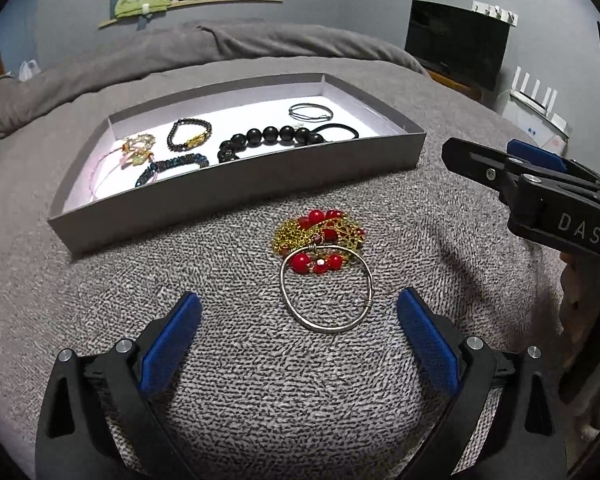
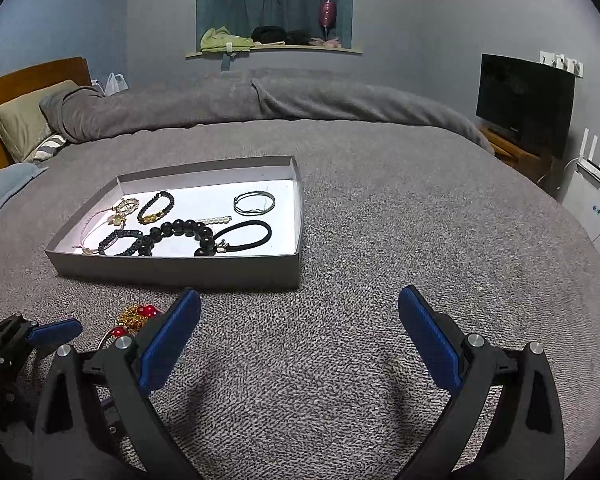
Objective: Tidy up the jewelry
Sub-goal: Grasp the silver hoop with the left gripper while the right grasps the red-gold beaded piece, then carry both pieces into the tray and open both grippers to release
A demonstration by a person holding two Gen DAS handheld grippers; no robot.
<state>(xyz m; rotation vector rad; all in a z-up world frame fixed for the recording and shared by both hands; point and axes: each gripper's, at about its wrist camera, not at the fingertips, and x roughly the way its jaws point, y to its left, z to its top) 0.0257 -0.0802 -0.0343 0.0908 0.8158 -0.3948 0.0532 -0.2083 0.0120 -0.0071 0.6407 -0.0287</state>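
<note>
Wide-spread right tongs (image 2: 299, 312) above grey blanket (image 2: 380, 280), jewelry tray (image 2: 180, 270) ahead, left tongs (image 2: 54, 330) at left edge.

Red-bead and gold-chain pile (image 2: 138, 316) mostly hidden behind right gripper's left finger (image 2: 170, 344) in right wrist view. Silver bangle (image 2: 107, 336) there shows only sliver. Left gripper (image 2: 32, 340) cut by frame edge in right view. Right gripper (image 1: 540, 184) cut by left view's right edge; finger spread unreadable there. Pale beads (image 2: 214, 220) in tray (image 2: 180, 270) partly behind black bead bracelet (image 2: 188, 230); too small to tell type.
</note>
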